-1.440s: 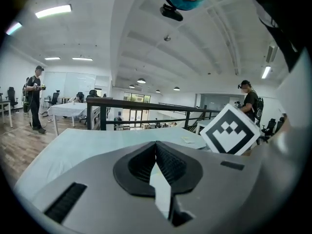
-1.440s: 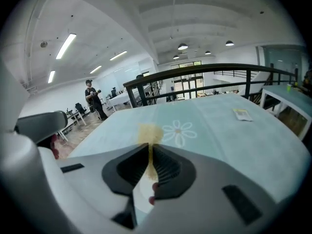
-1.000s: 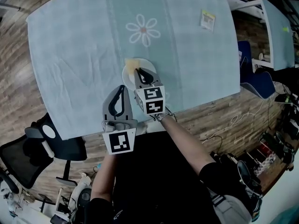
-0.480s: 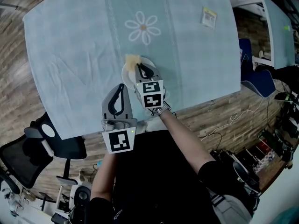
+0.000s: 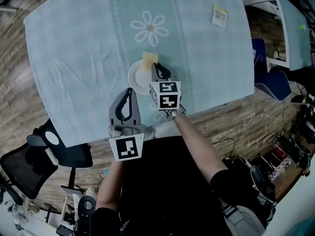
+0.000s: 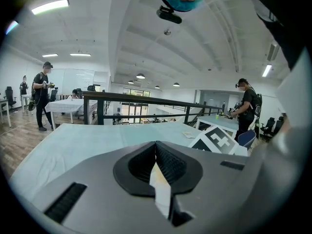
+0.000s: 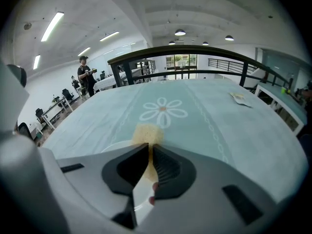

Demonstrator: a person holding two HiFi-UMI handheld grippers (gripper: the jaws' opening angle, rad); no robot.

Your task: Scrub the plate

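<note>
Looks like mid-scrub from where I'm standing. The right gripper (image 7: 150, 147) has its jaws pinched narrow on a yellow sponge (image 7: 147, 132). The sponge sits at the far rim of the white plate (image 5: 138, 77), on the side toward the daisy print (image 5: 150, 28) on the tablecloth (image 5: 74, 58). The plate lies flat on the light blue cloth, close to the person's edge of the table.

The left gripper (image 5: 129, 91) isn't doing much as far as I can tell. Its jaws are together with nothing visibly caught between them. It hangs just beside the near left edge of the plate, pointing out across the table rather than down at the dish. Can't tell if its tip touches the rim.

My read is that scrubbing is under way, but the sponge is only on the far edge right now. Most of the plate face between the sponge and the person is bare. The next move probably wants the sponge dragged back across the middle toward the near rim, with enough downward pressure to actually rub and not just skate. Nothing seems to pin the plate, so I'd guess it could slide on that cloth if the stroke is too hard. Either go gentle or bring the left one in to steady the rim. There's a small packet (image 5: 220, 15) at the far right corner, well apart, not in play
</note>
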